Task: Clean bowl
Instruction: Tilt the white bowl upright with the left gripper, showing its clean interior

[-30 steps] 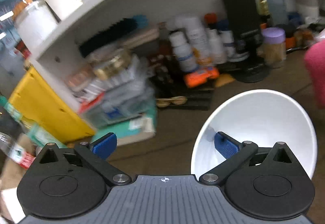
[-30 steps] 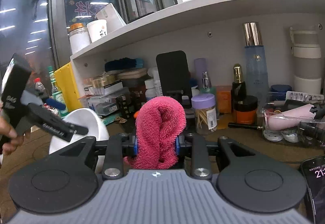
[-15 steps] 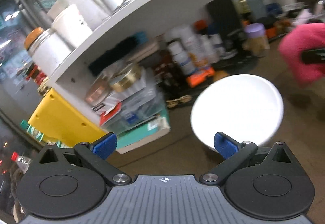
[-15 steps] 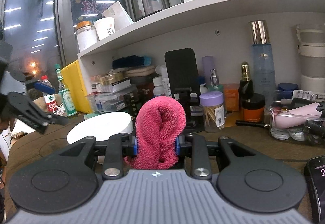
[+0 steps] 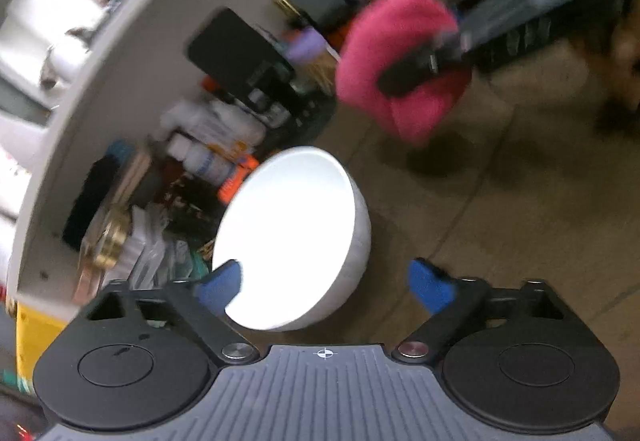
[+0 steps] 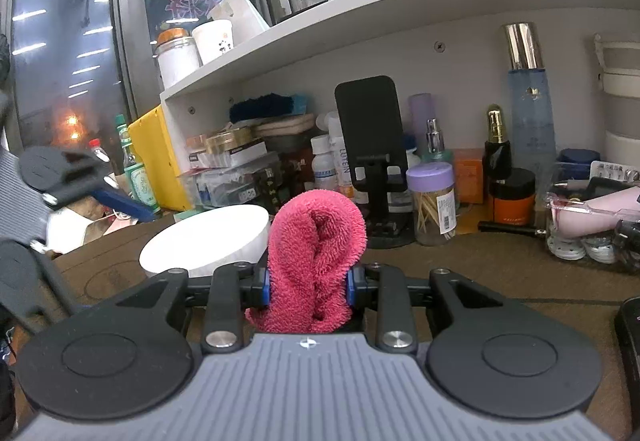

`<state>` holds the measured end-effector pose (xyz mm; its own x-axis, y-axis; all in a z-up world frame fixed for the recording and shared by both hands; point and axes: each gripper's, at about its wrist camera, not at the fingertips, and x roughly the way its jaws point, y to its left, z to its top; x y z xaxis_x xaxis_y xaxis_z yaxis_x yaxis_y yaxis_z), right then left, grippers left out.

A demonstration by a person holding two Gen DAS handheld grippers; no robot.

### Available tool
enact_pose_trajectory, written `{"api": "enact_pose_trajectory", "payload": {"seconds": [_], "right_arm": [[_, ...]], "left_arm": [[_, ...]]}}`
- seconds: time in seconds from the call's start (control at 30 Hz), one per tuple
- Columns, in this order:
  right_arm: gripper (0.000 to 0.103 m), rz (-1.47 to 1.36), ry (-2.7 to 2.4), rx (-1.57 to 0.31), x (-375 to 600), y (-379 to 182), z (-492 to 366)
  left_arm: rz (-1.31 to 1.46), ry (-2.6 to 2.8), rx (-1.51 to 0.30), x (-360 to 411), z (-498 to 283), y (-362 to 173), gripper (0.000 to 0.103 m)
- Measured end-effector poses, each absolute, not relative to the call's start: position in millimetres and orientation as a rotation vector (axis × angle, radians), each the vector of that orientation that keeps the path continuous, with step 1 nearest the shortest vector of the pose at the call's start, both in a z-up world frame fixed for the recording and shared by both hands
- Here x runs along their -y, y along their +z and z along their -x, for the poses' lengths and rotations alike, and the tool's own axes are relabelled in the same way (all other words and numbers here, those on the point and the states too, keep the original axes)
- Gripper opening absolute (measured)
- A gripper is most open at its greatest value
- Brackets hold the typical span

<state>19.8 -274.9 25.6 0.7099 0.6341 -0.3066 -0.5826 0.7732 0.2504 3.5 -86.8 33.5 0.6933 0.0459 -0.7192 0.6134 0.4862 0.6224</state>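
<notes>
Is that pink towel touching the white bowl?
Apart. The left wrist view shows the pink towel, clamped in the right gripper, well beyond the white bowl, with bare brown table between them.

We saw the right gripper (image 6: 307, 287) clamped on a folded pink towel (image 6: 316, 261). White bowl (image 6: 208, 241) sat upright on the brown table (image 6: 480, 273), just left of it. Left gripper (image 6: 120, 201) hovered far left, jaws closing, nothing between them.
</notes>
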Motion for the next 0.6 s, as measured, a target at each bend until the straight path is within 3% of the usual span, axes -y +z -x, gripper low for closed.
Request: {"api": "enact_pose_trajectory", "payload": {"seconds": [0.07,0.1,0.13,0.3,0.43,0.6], "right_arm": [[0.032,-0.122,0.687,-0.394,271.8,24.6,-19.1],[0.032,-0.114,0.691,-0.395,270.2,24.0,-19.0],[0.032,-0.106,0.694,-0.396,268.6,23.5,-18.9],[0.032,-0.082,0.719,-0.403,263.3,22.2,-18.2],[0.032,-0.039,0.776,-0.369,259.5,30.9,-19.0],[0.032,0.119,0.837,-0.295,231.5,51.2,-26.7]], "left_arm": [[-1.063,-0.387,-0.797,84.2,-14.0,20.9,0.068],[-1.082,-0.377,-0.808,83.1,-17.7,14.7,0.057],[-1.092,-0.37,-0.813,82.3,-21.0,11.1,0.036],[-1.113,-0.433,-0.876,84.1,-30.7,10.6,0.016],[-0.824,-0.47,-0.958,61.3,-54.2,32.2,0.019],[-0.438,-0.515,-0.937,18.3,-48.7,46.2,0.021]]}}
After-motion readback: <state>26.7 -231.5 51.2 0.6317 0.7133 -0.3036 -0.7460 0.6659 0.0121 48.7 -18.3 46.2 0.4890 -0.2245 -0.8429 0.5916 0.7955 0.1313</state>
